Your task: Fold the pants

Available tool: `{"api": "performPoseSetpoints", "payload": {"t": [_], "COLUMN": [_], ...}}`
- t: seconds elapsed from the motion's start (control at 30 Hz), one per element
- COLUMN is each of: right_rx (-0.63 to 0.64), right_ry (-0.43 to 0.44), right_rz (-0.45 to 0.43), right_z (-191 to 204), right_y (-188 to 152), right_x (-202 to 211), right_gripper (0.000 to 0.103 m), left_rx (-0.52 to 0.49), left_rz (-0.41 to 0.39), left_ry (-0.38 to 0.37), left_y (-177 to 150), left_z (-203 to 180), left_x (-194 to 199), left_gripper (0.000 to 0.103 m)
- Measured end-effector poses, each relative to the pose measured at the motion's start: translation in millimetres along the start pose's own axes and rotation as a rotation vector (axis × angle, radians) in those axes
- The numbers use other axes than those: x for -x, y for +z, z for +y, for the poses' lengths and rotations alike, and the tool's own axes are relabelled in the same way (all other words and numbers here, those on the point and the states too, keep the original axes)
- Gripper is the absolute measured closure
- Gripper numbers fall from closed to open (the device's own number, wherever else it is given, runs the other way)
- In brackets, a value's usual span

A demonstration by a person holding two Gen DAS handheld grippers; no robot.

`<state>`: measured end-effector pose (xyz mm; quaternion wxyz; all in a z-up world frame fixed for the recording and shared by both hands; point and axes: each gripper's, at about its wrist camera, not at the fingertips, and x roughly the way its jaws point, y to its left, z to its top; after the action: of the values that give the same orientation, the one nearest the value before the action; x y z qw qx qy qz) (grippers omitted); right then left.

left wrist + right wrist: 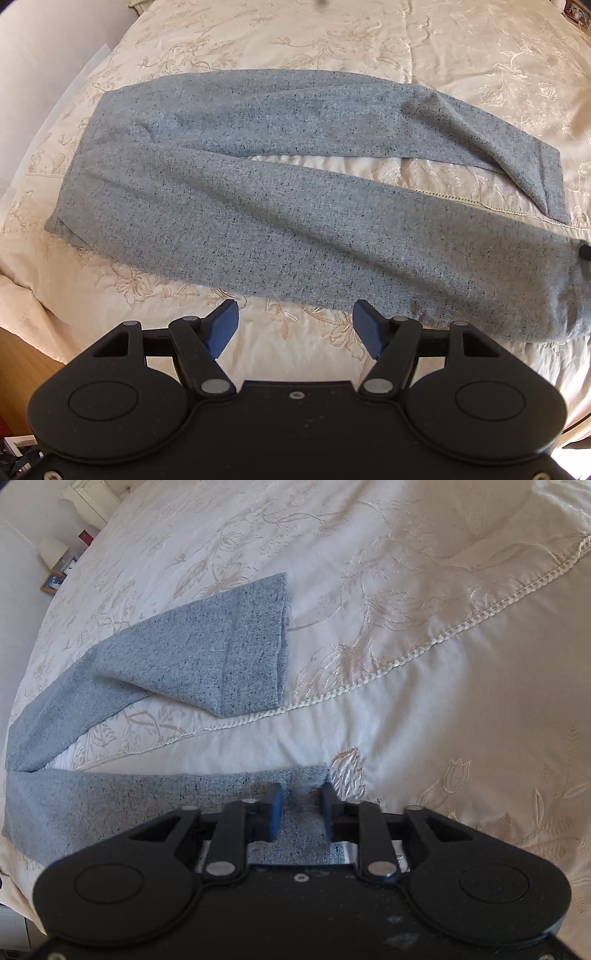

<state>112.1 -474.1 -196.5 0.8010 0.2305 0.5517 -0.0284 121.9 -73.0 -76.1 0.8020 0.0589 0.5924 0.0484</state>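
Note:
Grey speckled pants [258, 221] lie flat across the bed, waistband at the left and both legs running to the right with a gap between them. My left gripper [295, 325] hovers open over the bedspread, just in front of the near leg's edge, with nothing between its blue pads. In the right wrist view the far leg [207, 657] ends in a hem at mid-frame. The near leg [110, 797] runs under my right gripper [301, 801], whose jaws stand close together with the hem's cloth bunched between them.
A cream embroidered bedspread [443, 44] covers the bed, with a corded seam [443, 635] crossing it diagonally. A nightstand with small items [59, 572] stands beyond the bed's far left corner. The bed's edge drops off to a wooden surface [22, 369] at lower left.

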Motion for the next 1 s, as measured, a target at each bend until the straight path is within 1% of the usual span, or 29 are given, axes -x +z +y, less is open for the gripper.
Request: {"api": "performPoseSetpoints", "payload": {"t": [0.1, 0.13, 0.23, 0.33, 0.37, 0.4, 0.5, 0.57, 0.6, 0.67, 0.77, 0.87, 0.93, 1.0], "right_rx": [0.052, 0.052, 0.014, 0.007, -0.01, -0.03, -0.068, -0.089, -0.099, -0.115, -0.14, -0.204, -0.241, -0.268], "right_ry": [-0.064, -0.084, -0.111, -0.131, -0.132, -0.134, -0.163, -0.157, -0.152, -0.149, -0.14, -0.132, -0.127, -0.117], "right_rz": [-0.102, -0.115, -0.075, -0.068, -0.076, -0.082, -0.124, -0.147, -0.155, -0.168, -0.183, -0.184, -0.192, -0.194], "right_z": [10.2, 11.1, 9.9, 8.5, 8.2, 7.1, 5.2, 5.7, 7.5, 15.1, 32.9, 58.4, 75.8, 95.7], "right_y": [8.4, 13.4, 22.3, 22.3, 22.4, 22.9, 24.8, 26.4, 27.2, 28.2, 27.9, 27.3, 28.0, 34.8], "right_x": [12.2, 10.0, -11.8, -19.5, -18.0, -14.6, 4.8, 18.5, 24.7, 35.8, 50.6, 56.5, 57.7, 53.9], "right_gripper": [0.097, 0.097, 0.097, 0.094, 0.092, 0.087, 0.083, 0.082, 0.082, 0.081, 0.08, 0.079, 0.079, 0.079], "left_rx": [-0.007, -0.011, -0.022, -0.028, -0.035, -0.044, -0.087, -0.109, -0.118, -0.148, -0.192, -0.222, -0.229, -0.23], "left_rz": [-0.002, -0.004, -0.01, -0.018, -0.028, -0.038, -0.086, -0.127, -0.14, -0.141, -0.162, -0.185, -0.215, -0.243], "left_ry": [0.006, 0.009, 0.006, -0.017, -0.027, -0.033, -0.044, -0.043, -0.042, -0.053, -0.089, -0.132, -0.159, -0.156], "left_y": [4.7, 6.1, 10.0, 16.7, 21.0, 25.5, 44.6, 59.8, 67.6, 85.8, 111.1, 137.6, 155.3, 173.4], "left_z": [0.2, 0.0, 0.9, 6.2, 8.9, 11.5, 18.9, 25.4, 28.6, 34.5, 46.8, 62.3, 72.9, 81.5], "left_x": [-3.4, -4.3, -5.7, -6.3, -6.1, -5.9, -6.3, -8.0, -9.6, -14.9, -18.3, -19.6, -19.1, -19.0], "left_gripper": [0.034, 0.034, 0.034, 0.034, 0.034, 0.034, 0.034, 0.034, 0.034, 0.035, 0.036, 0.036, 0.036, 0.036]}}
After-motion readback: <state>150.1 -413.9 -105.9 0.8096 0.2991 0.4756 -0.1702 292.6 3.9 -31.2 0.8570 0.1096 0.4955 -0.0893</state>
